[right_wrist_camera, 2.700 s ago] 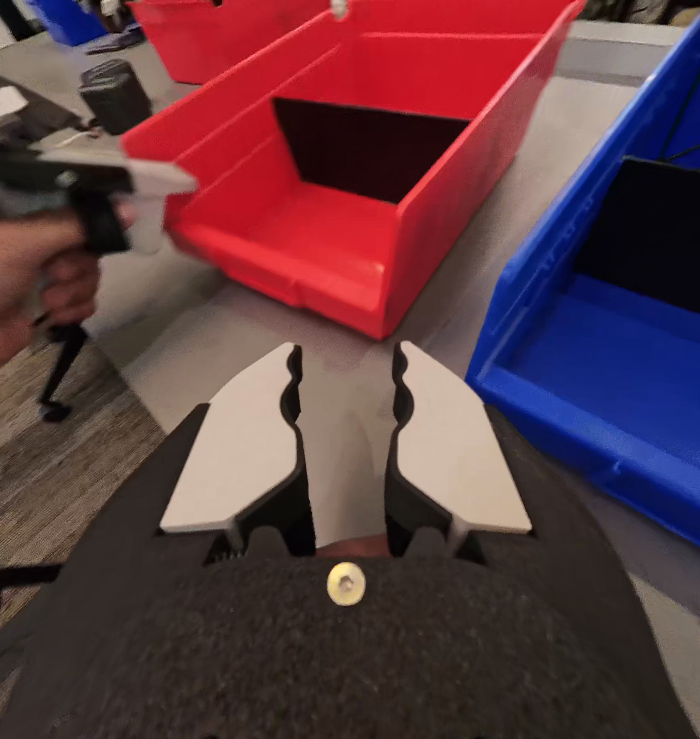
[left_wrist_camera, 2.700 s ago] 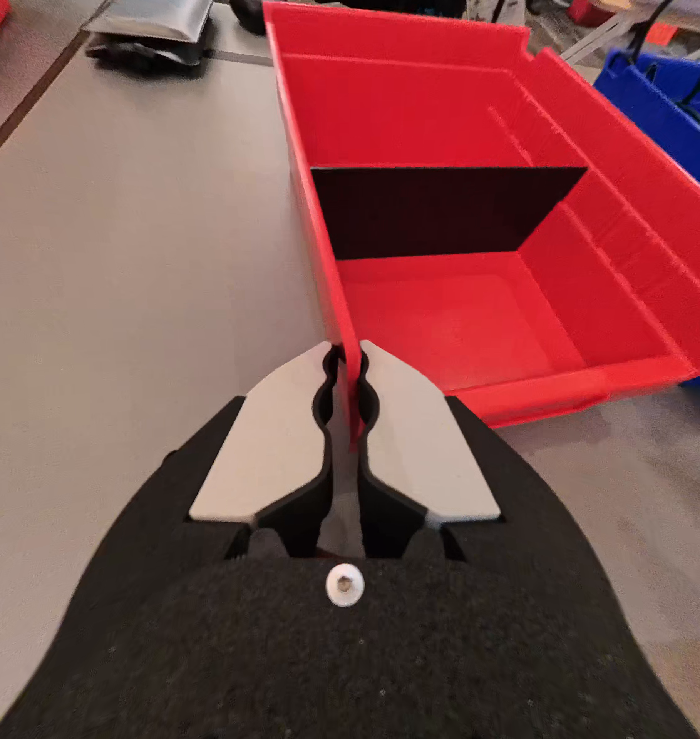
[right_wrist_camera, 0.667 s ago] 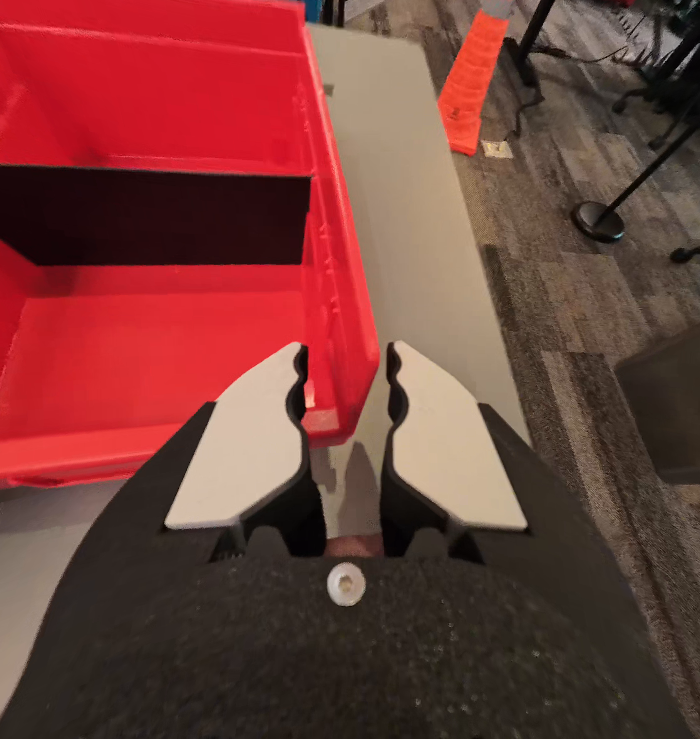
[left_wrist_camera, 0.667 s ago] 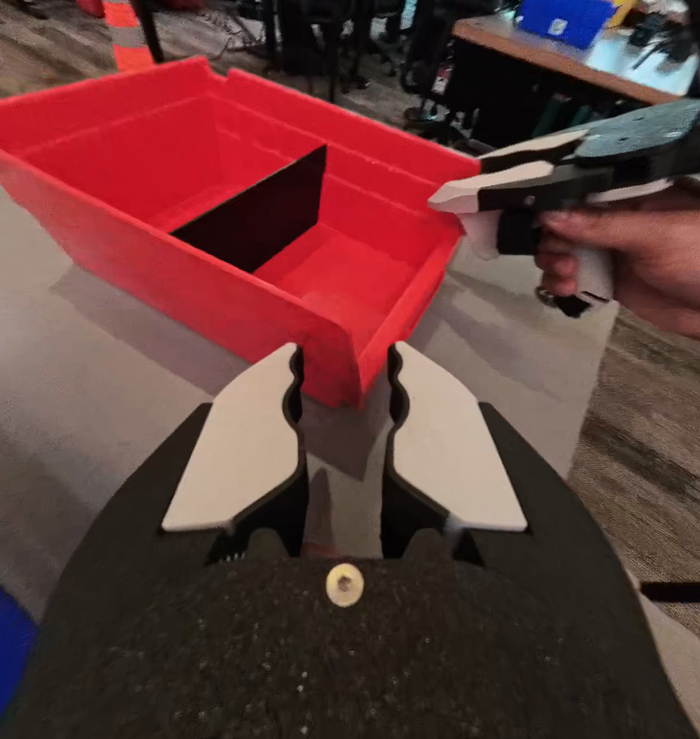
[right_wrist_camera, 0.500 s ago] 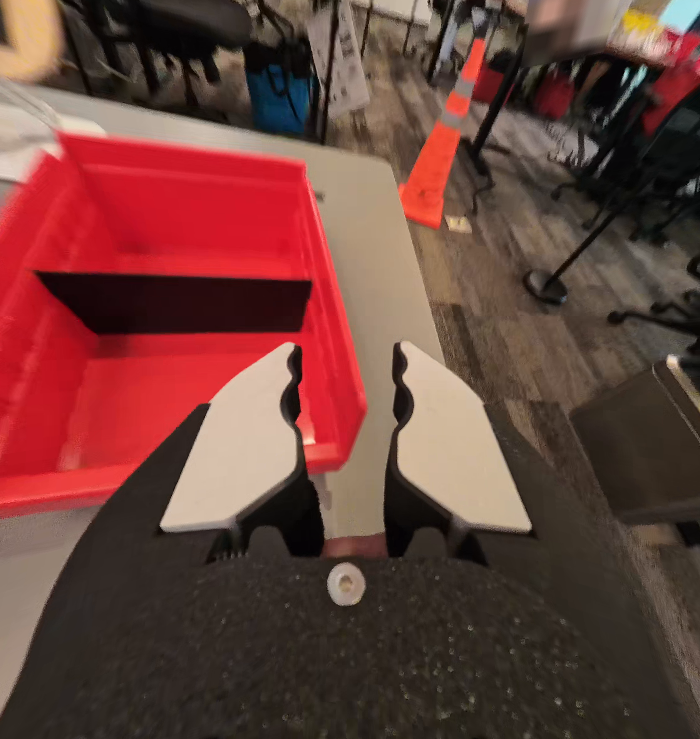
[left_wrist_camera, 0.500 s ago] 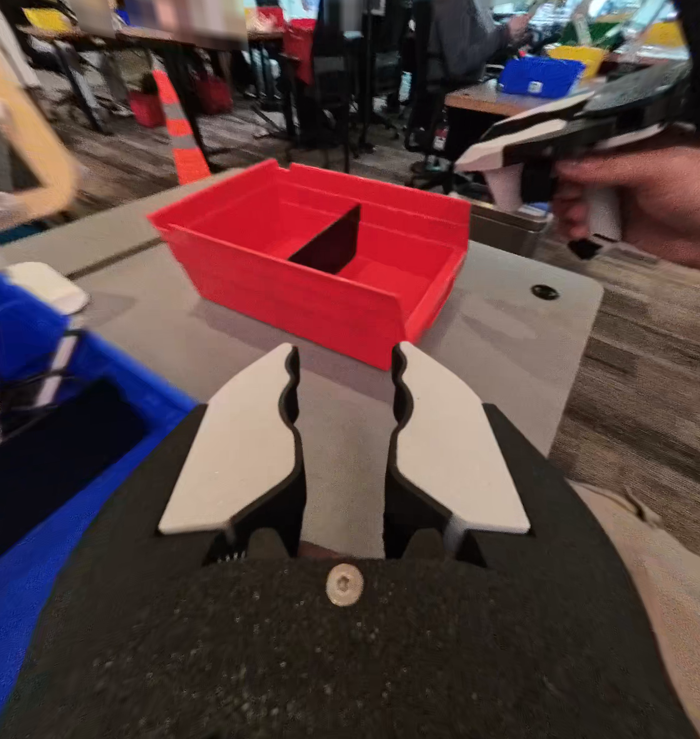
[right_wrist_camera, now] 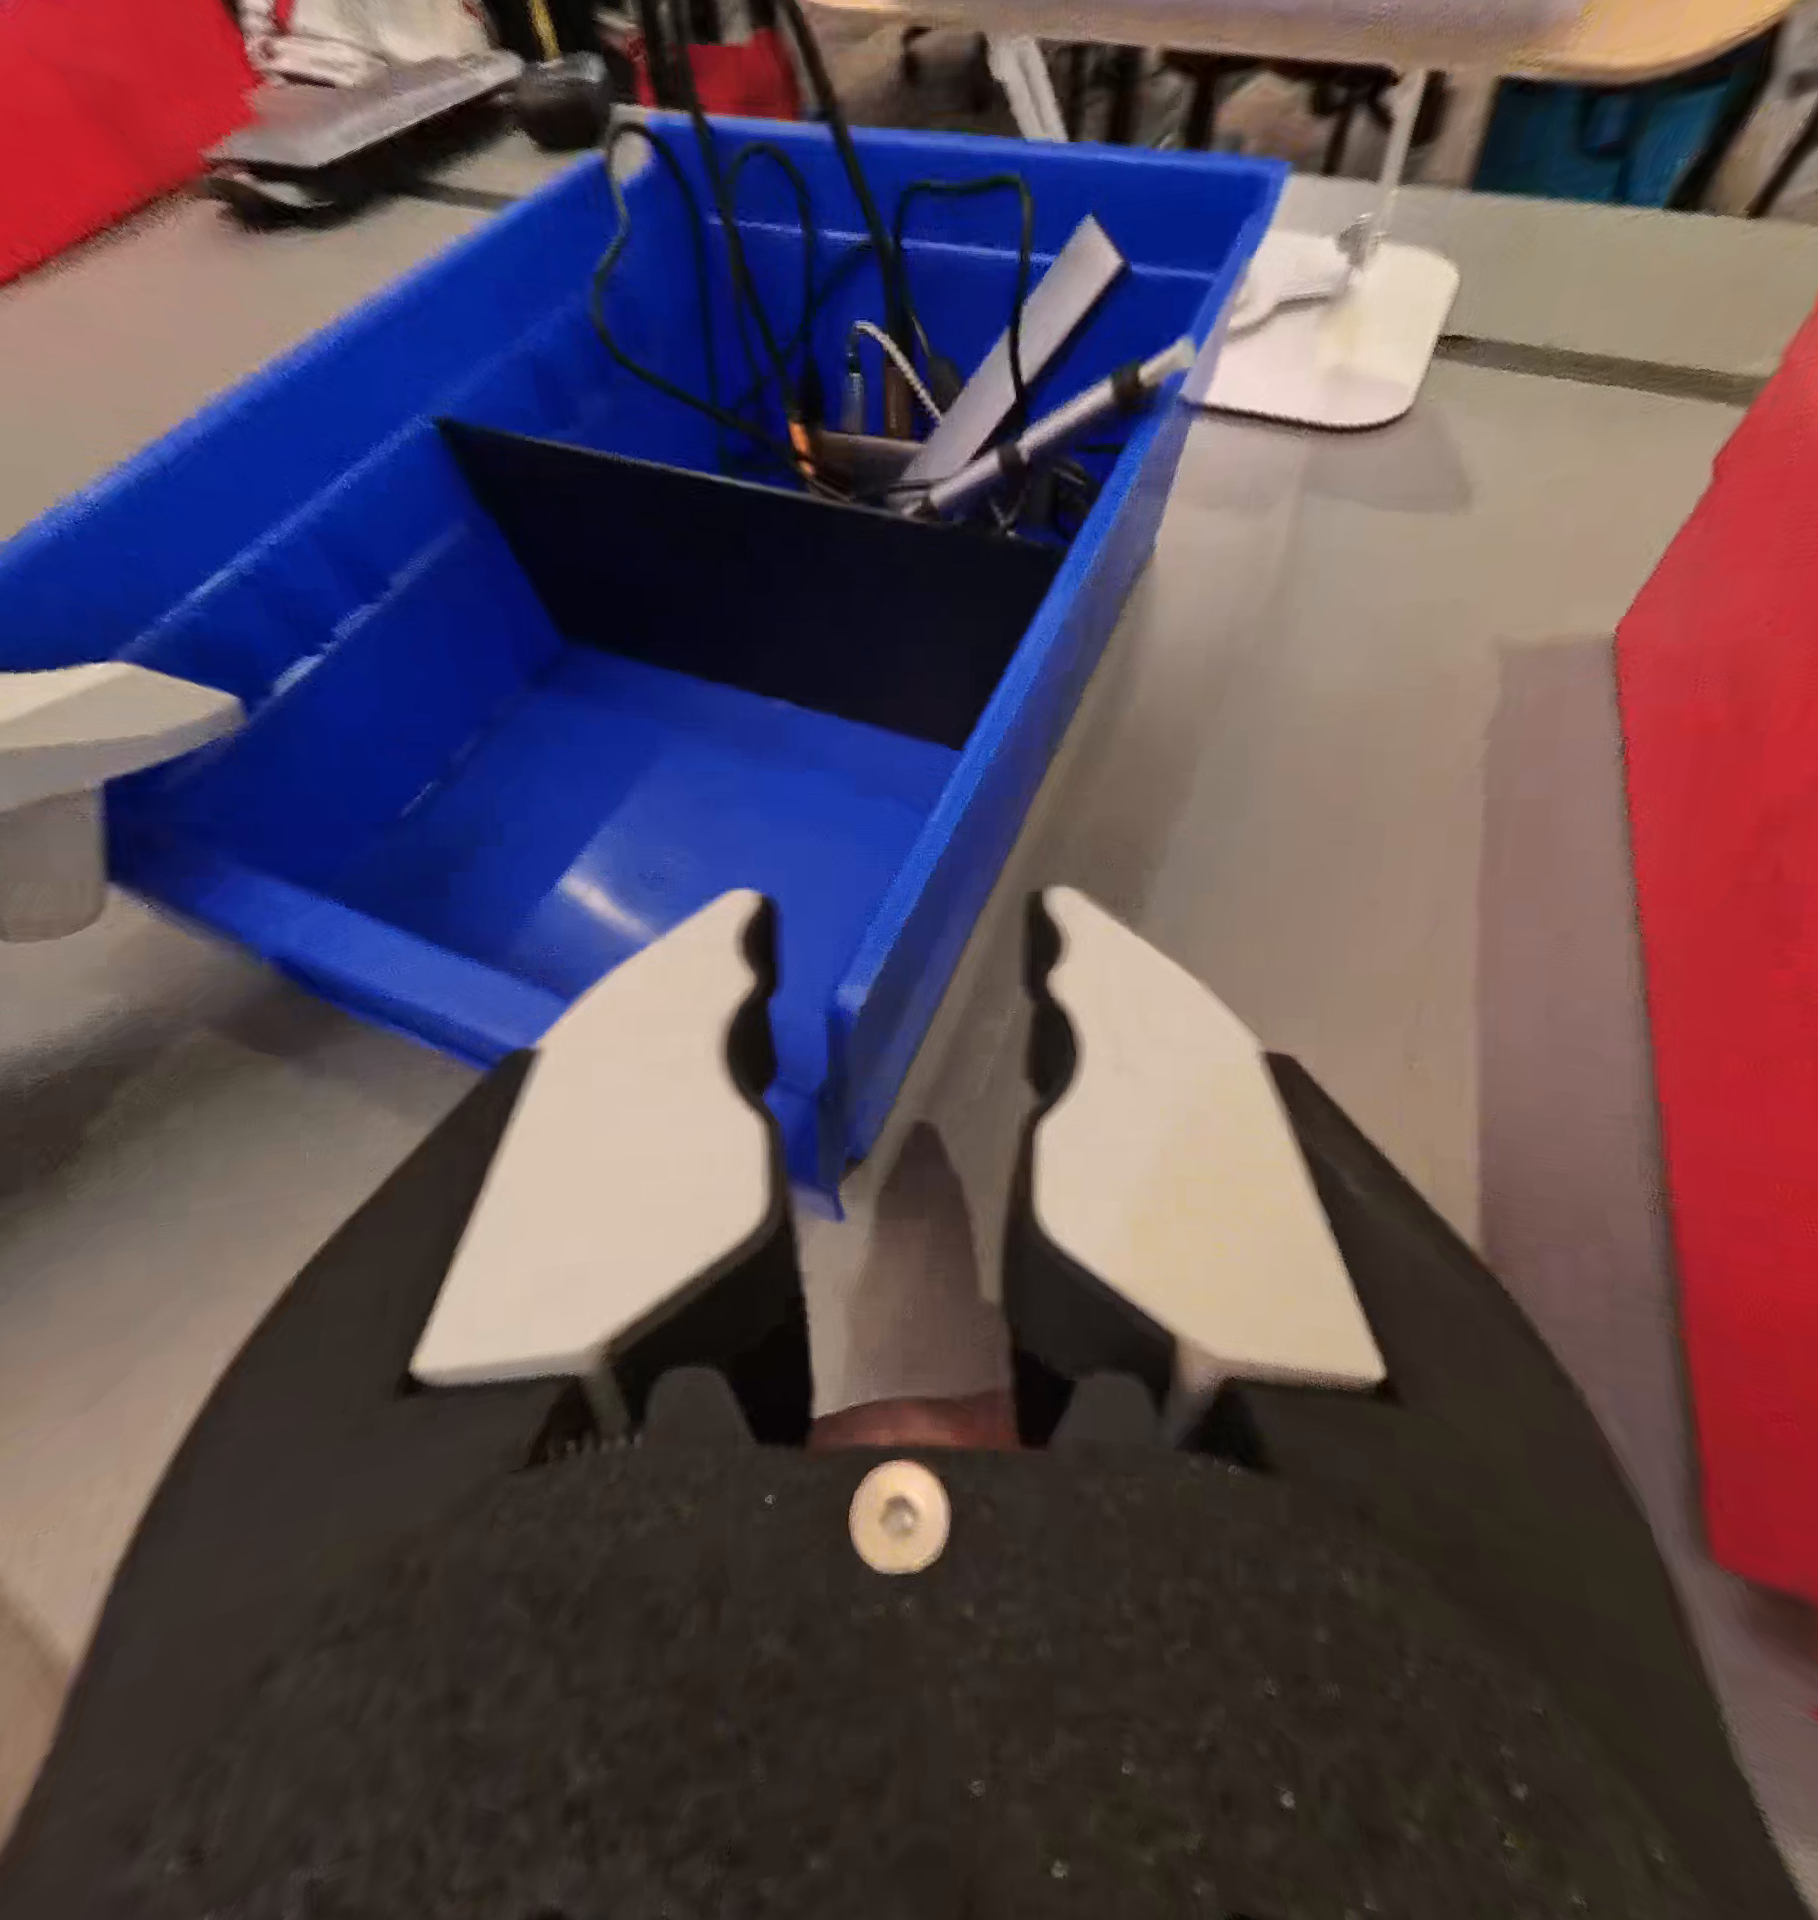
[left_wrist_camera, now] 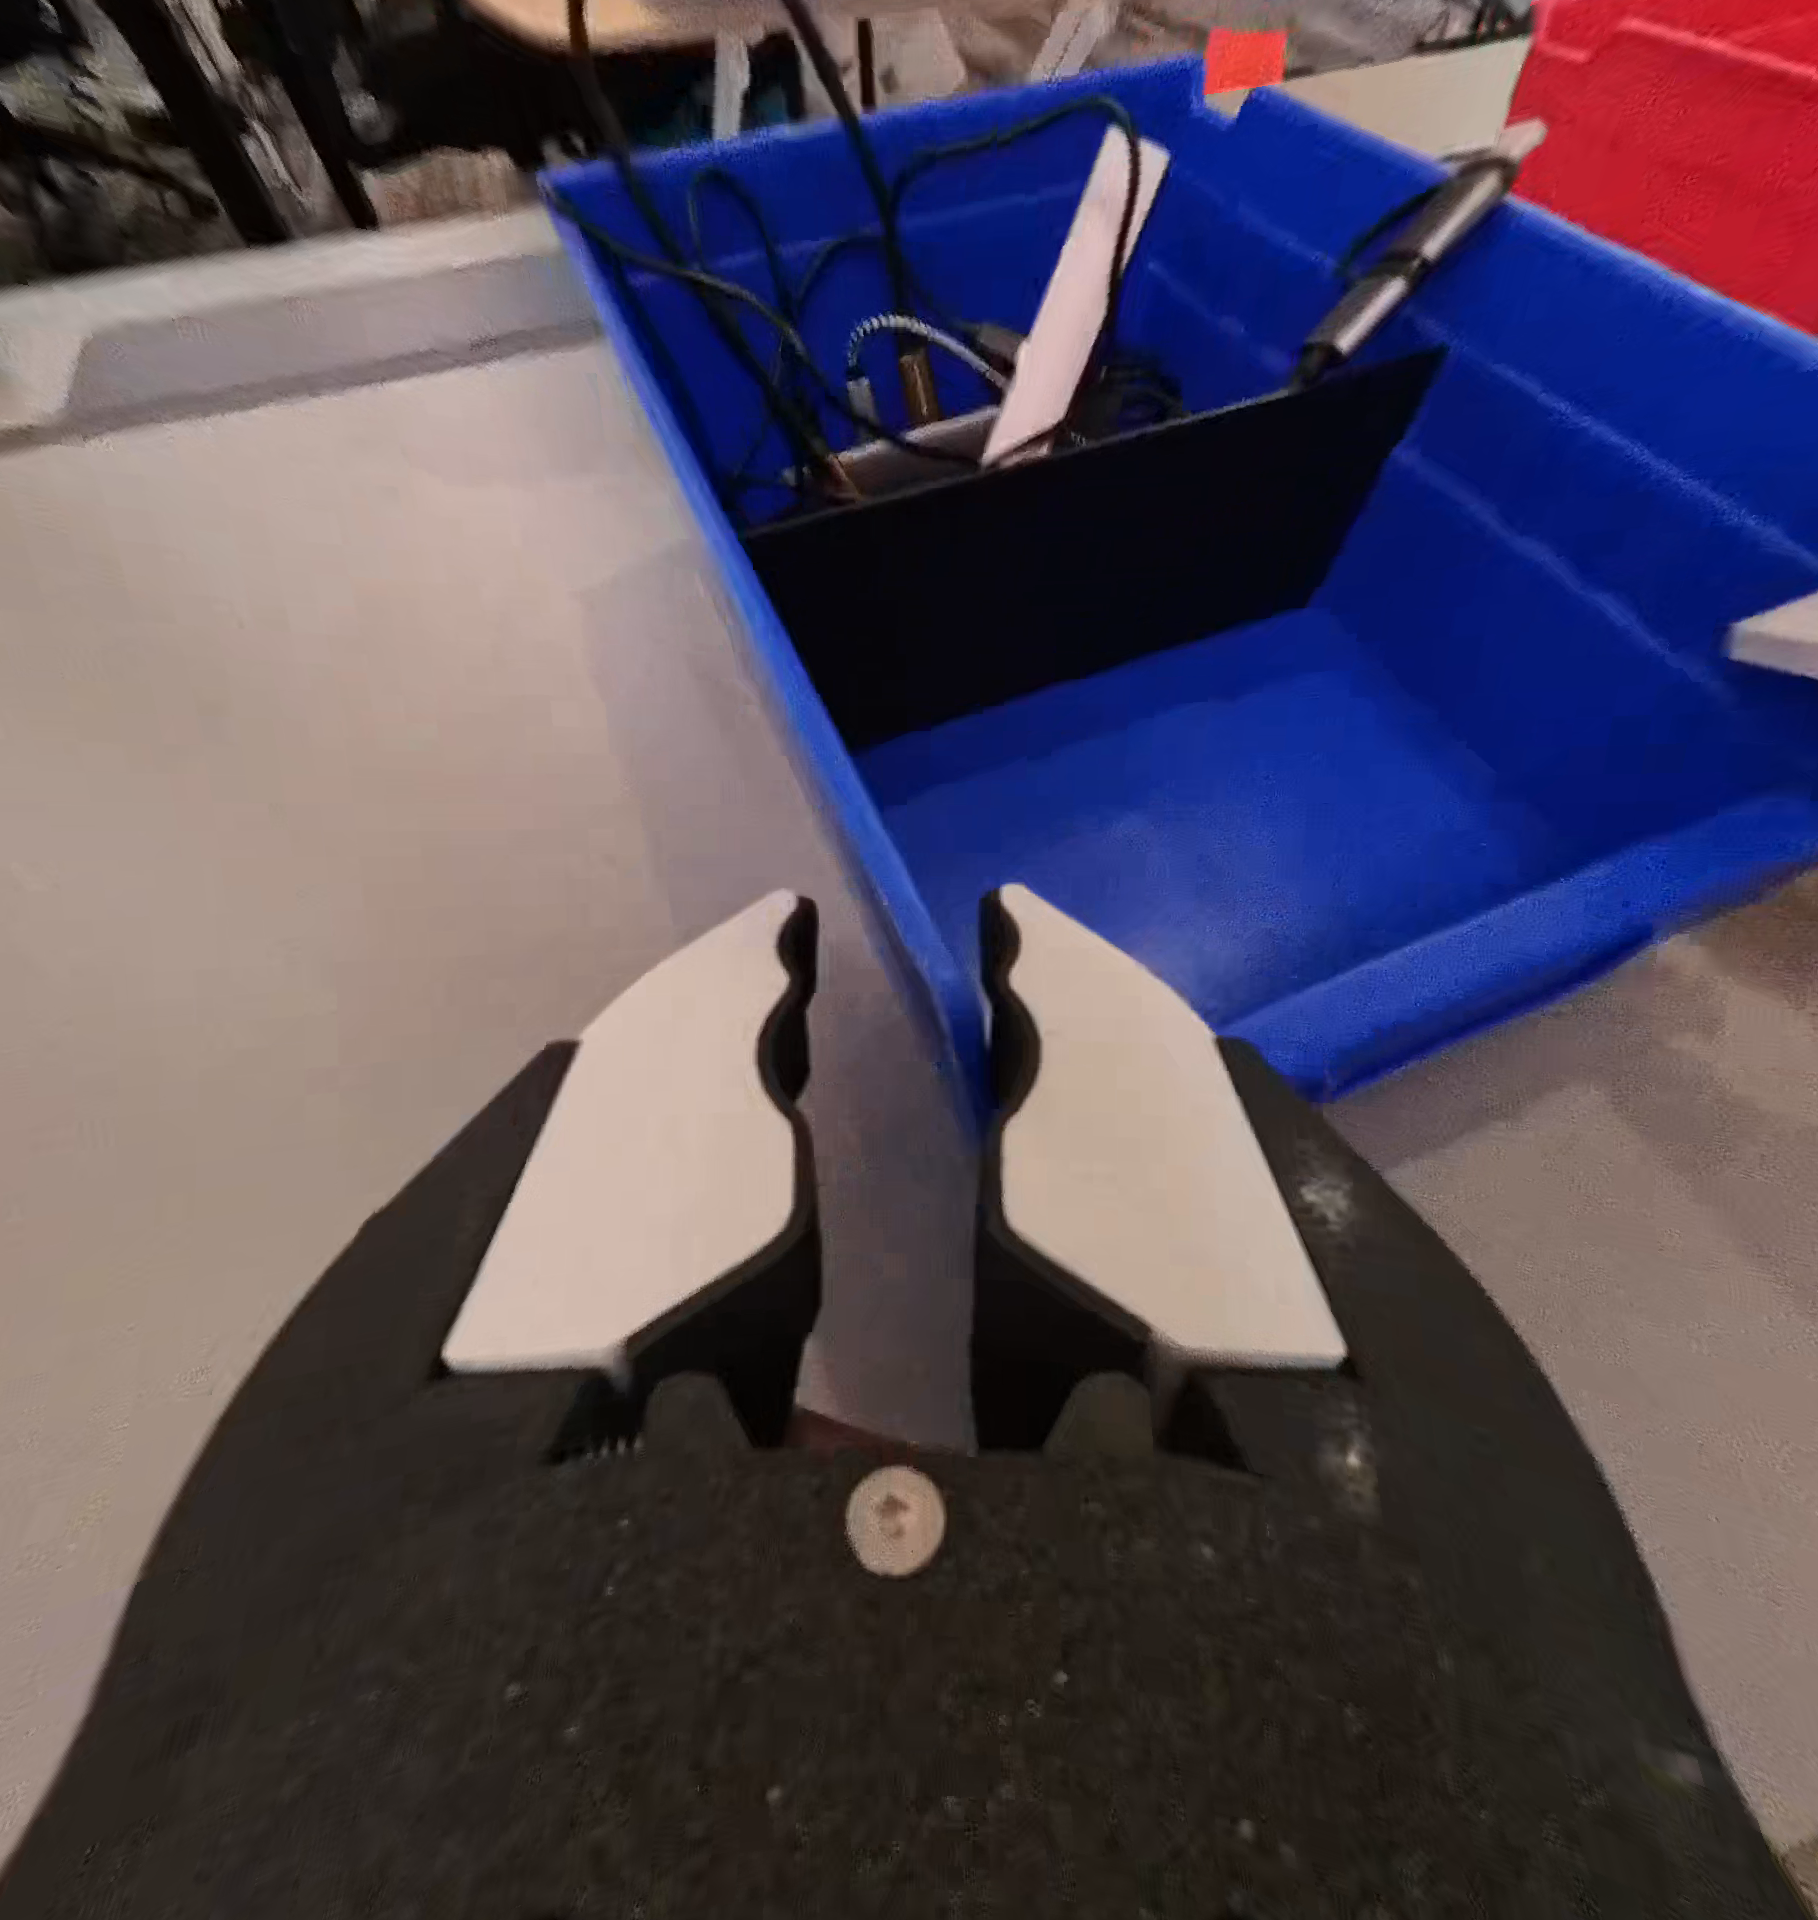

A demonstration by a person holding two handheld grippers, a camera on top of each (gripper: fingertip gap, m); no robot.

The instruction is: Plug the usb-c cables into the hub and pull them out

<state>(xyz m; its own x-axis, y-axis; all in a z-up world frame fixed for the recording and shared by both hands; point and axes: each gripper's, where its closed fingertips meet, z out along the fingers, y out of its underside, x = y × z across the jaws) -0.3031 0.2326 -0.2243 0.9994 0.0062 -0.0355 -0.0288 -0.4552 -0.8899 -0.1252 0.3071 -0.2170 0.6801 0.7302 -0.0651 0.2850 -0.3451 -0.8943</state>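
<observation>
1. Ahead of both pairs of tongs: deep blue plastic bin (right_wrist_camera: 1019,717), black divider (right_wrist_camera: 739,582) across it; near compartment bare.
2. Beyond that divider, far compartment: flat grey slab-shaped hub (right_wrist_camera: 1019,353), long axis tilted up toward far right corner.
3. Around it: tangled black usb-c cables (right_wrist_camera: 770,312).
4. Left gripper (left_wrist_camera: 897,914) apart, astride near left wall; right gripper (right_wrist_camera: 900,914) apart, empty, probably nearer the hub.

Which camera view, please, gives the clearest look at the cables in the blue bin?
The right wrist view: the cables loop unobstructed above the black divider. The left wrist view shows them too, but blurrier.
</observation>
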